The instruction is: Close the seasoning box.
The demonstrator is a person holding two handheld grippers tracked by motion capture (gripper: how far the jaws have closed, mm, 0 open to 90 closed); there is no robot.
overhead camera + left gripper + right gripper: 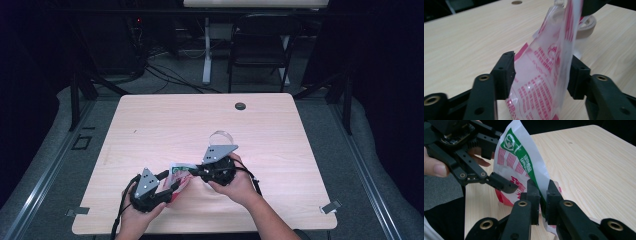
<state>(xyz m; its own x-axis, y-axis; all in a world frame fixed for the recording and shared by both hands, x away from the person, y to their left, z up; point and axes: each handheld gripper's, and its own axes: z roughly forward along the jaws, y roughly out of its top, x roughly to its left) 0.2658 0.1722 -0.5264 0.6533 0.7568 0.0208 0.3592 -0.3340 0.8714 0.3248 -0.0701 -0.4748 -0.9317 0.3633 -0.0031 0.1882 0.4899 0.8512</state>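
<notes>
Held up over the near, lower-middle part of the table (150,120): a bag (178,172), clear plastic with red print and a green-and-white top strip, between the two grippers. In the high view, just left of and below the frame's centre, off the wood.

Left gripper (170,182), lower left of the high view, in the left hand (137,212), grey plate on top, jaws pointing right and up toward the bag. In the left gripper view, jaws standing wide, one pad at centre left, the other at centre right, the bag (546,72) hanging upright between them. Left pad at the bag's edge, right pad partly behind the plastic; no squeeze seen, so open around it rather than gripping.

Right gripper (192,171), just right of the bag in the high view, in the right hand (235,185), jaws pointing left. In the right gripper view, jaws drawn nearly together at lower centre, a thin fold of the bag (524,165) pinched between the pads, the rest rising toward the upper left of the frame. The left gripper (501,167) at upper left there, one finger reaching across in front of the bag's red print.

A tape roll (221,136) flat on the wood just above the right gripper; seen also at upper right of the left gripper view (587,25), behind the bag. A small dark disc (240,106) near the far edge, upper centre.
</notes>
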